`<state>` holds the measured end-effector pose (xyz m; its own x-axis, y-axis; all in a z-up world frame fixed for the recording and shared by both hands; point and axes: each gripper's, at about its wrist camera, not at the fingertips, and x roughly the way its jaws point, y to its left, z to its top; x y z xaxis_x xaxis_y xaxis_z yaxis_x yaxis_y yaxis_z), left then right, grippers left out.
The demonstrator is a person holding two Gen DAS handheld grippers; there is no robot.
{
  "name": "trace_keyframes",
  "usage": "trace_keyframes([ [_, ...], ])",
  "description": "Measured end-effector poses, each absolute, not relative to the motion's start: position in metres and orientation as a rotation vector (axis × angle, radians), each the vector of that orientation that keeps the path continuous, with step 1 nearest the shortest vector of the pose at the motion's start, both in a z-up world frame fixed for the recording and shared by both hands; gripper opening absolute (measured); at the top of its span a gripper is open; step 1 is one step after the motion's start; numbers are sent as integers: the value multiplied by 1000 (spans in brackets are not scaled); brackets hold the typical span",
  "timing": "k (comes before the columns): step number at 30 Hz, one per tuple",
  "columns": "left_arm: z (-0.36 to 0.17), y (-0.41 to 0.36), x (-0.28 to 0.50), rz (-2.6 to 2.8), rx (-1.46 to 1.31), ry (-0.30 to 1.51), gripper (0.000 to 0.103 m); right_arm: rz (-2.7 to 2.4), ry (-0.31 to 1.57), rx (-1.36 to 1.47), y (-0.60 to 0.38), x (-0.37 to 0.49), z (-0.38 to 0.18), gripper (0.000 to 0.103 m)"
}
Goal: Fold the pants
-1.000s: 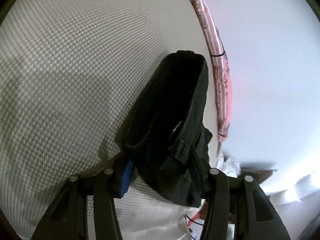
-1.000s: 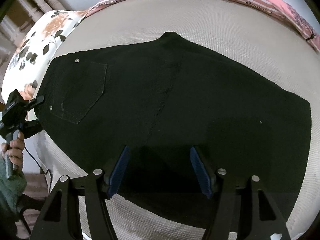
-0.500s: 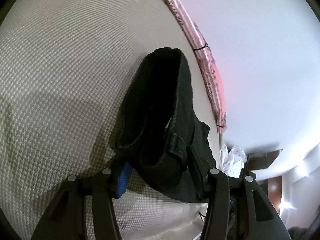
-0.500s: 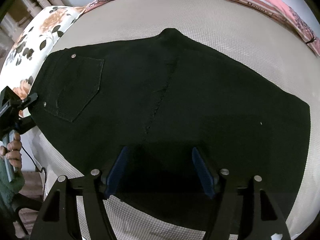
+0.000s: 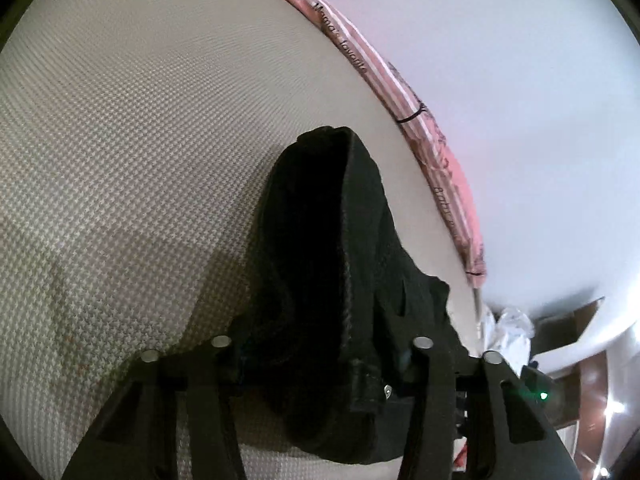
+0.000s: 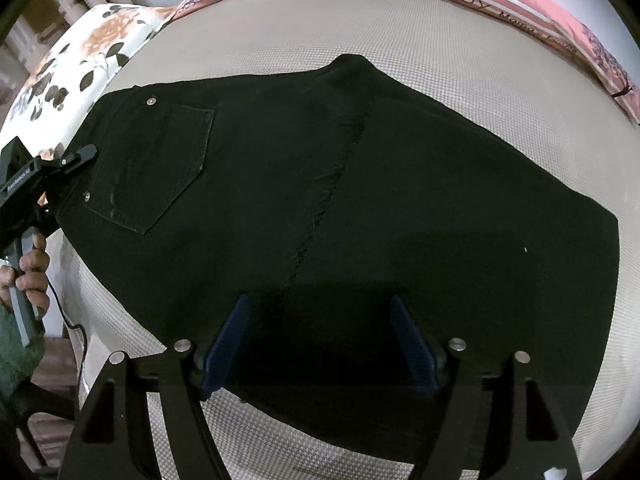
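Lying flat on the bed, the black denim pants [image 6: 360,208] cover most of the grey-and-white woven bed cover [image 6: 280,32]. They are folded so one back pocket [image 6: 156,168] with two small silver studs faces up on the left side, and a fold line runs down the middle.

The right gripper [image 6: 320,344] points down over the near edge of the pants. Its two blue pads [image 6: 228,340] stand wide apart with only flat cloth under them, and nothing is pinched. These jaws have just been opening wider.

The left gripper [image 5: 320,356] is at the waist end of the pants. In its own view, a thick bunch of black waistband cloth [image 5: 332,240] fills the space between its black fingers and stands up off the bed cover. The jaws have just been closing, and they look squeezed on that bunch. From the right wrist view, this gripper [image 6: 60,164] meets the waistband edge, and a hand [image 6: 32,276] with a green sleeve holds its handle.

Along the far edge runs a pink striped blanket [image 6: 500,4] with dark words. You can read "Baby" and part of "Mama's favorite". A pillow with orange flowers and dark leaves [image 6: 80,56] sits at the far left corner.
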<state>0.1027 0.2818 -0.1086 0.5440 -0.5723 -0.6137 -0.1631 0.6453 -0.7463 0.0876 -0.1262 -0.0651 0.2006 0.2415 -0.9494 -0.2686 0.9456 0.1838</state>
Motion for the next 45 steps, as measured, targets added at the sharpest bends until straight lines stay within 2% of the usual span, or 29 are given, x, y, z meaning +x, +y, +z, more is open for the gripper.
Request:
trace_keyframes([
  [2,-107,279,104,-264,-871,1006,34,359,1325,-4,-128,88,-65,71],
  [5,-93,269,107,-254,-828,1006,29,354,1326,22,-133,89,-65,71],
  [14,-10,207,110,-429,-739,895,27,305,1249,110,-180,87,-40,71],
  [22,38,92,125,-684,-679,887,27,194,1202,287,-257,98,-14,71],
  [34,20,-86,135,-933,-558,1043,27,96,1128,454,-347,98,6,71],
  [39,-12,-156,124,-971,-366,1143,27,54,1160,478,-372,96,-7,71],
  [45,-38,-198,106,-917,-150,1154,28,-9,1231,450,-383,99,-38,71],
])
